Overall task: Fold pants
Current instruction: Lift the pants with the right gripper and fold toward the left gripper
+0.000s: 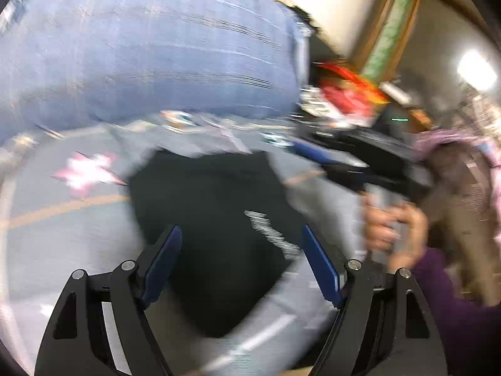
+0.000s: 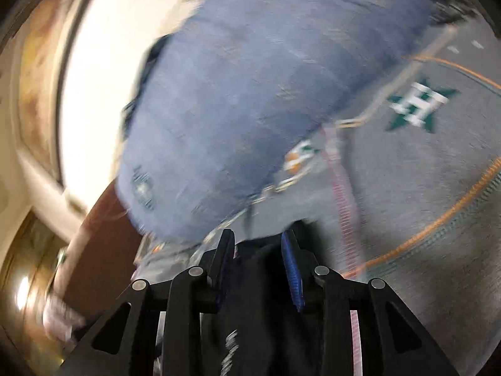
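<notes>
Black pants [image 1: 213, 225], one pair, soft matte cloth with a strip of white print, lay in a dark rounded heap on the grey bedcover [image 1: 62, 250], under and ahead of both tools. In the right wrist view the same black cloth [image 2: 260, 282] was bunched between the two blue ribbed pads of the right gripper [image 2: 258, 244]; the jaws stood partly apart and the blur hid whether the pads pressed the fabric, so its grip could not be told. Left gripper [image 1: 241, 238] hung released, two blue pads spread wide on black linkage arms, nothing between them but the pants below. The cover was flat grey knit with thin orange stitched lines and printed star patches: one pink-white, one green-white. One large blue denim bundle [image 1: 156, 56], coarse weave, bulged beyond the pants. A person's hand [image 1: 394, 232], purple sleeve, gripped the grey handle of the other tool at the right of the left view.
</notes>
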Available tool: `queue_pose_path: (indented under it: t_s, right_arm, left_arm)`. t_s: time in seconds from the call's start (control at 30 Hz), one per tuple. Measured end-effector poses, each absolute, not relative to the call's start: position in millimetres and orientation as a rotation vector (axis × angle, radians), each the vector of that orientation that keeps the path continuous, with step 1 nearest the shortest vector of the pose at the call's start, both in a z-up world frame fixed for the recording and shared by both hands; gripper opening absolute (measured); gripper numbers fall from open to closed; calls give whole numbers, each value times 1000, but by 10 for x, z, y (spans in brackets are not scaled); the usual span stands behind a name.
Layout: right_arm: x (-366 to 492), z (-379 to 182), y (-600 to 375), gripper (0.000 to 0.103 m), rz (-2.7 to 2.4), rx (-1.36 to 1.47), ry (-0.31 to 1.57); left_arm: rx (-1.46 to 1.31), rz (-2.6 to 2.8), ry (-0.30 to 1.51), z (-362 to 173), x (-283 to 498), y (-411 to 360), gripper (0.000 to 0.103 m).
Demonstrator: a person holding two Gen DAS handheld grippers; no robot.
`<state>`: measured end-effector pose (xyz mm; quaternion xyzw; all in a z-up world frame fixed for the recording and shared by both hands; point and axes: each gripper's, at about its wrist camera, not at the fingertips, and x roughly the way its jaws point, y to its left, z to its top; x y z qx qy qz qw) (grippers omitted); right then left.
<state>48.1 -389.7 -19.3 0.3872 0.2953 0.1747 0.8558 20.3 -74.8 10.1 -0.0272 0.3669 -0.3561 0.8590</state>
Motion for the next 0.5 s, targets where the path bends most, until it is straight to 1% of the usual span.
queue_pose_path:
  t_s: [0.1, 0.17, 0.33, 0.47, 0.5]
  right_arm:
    - [380, -24, -3611, 33, 454, 697, 598]
    - [401, -12, -3481, 33, 504, 699, 608]
    - [603, -212, -3393, 34, 473, 739, 691]
    - [769, -458, -3465, 33, 401, 773, 756]
    - [818, -527, -3480, 31, 373, 773, 781]
  left_arm:
    - [-45, -661, 786, 37, 373, -735, 79]
    - [-50, -643, 798, -35, 429, -766, 79]
    - [-19, -604, 803, -142, 554, -997, 79]
    - [9, -551, 877, -288, 735, -1093, 79]
    - [16, -537, 892, -336, 771, -1105, 79]
